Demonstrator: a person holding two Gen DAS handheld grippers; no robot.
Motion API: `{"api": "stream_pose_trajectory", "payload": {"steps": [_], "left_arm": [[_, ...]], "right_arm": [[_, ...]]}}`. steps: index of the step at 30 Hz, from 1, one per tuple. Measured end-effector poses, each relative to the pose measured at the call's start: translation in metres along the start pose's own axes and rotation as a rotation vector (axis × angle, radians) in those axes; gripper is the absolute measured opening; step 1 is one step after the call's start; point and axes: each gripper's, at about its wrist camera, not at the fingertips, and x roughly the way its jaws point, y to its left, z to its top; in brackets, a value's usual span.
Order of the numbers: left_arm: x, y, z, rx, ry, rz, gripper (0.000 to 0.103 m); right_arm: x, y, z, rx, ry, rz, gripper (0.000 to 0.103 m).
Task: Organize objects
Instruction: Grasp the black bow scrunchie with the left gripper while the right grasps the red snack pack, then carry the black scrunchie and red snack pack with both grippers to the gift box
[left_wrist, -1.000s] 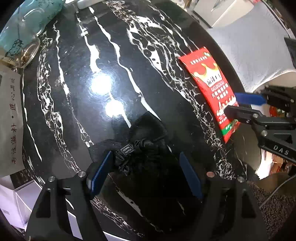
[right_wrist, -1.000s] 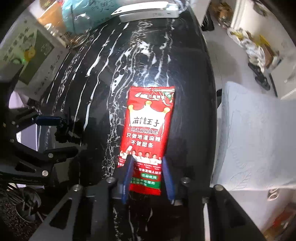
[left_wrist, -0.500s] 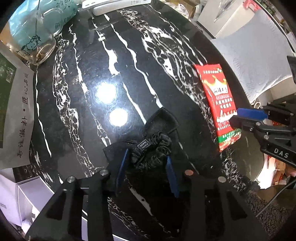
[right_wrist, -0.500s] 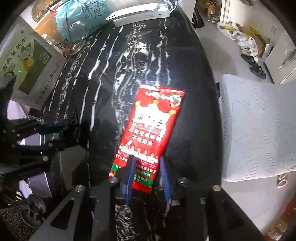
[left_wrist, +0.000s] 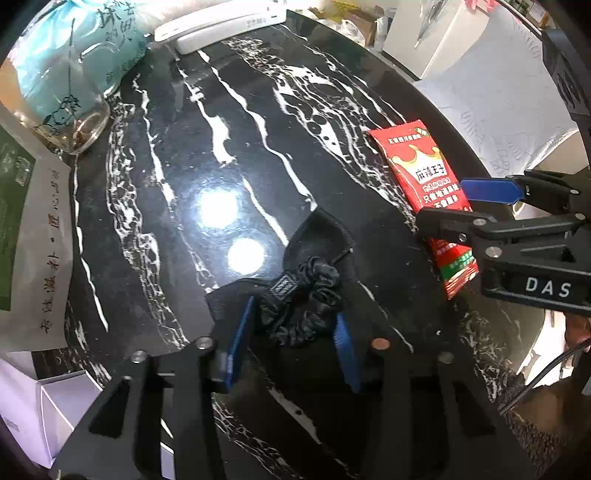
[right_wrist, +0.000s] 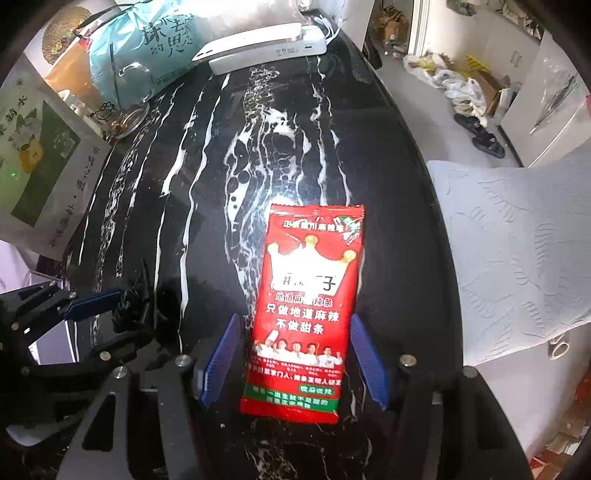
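A: Left wrist view?
B: The left hand-held gripper (left_wrist: 291, 347) is clenched around the black scrunchie (left_wrist: 299, 299), left of the red snack packet (left_wrist: 424, 184).

A: Right wrist view?
B: The right hand-held gripper (right_wrist: 295, 354) is released, straddling the packet on the bench (right_wrist: 295, 110); the packet's long axis runs straight ahead.

Lived-in home, marble table (right_wrist: 295, 110), shoes (right_wrist: 480, 134), floor clutter (right_wrist: 443, 74)

Pouch (left_wrist: 310, 280) on table (left_wrist: 258, 129), snack packet (left_wrist: 424, 184) to its right; glass jar (left_wrist: 70, 122) far left.
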Motion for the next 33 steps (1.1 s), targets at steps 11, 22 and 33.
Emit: {"api": "stream_pose_trajectory", "payload": {"steps": [11, 22, 33], "left_arm": [[-0.003, 0.012, 0.011, -0.04, -0.024, -0.031, 0.013], [-0.005, -0.005, 0.012, -0.052, -0.01, -0.078, 0.012], [-0.032, -0.012, 0.007, -0.065, -0.04, -0.085, 0.012]], "right_arm": [[-0.001, 0.009, -0.008, -0.05, -0.057, -0.056, 0.045], [-0.016, -0.005, -0.024, 0.022, -0.059, -0.01, 0.045], [-0.046, 0.004, -0.029, -0.037, -0.08, 0.02, 0.045]]}}
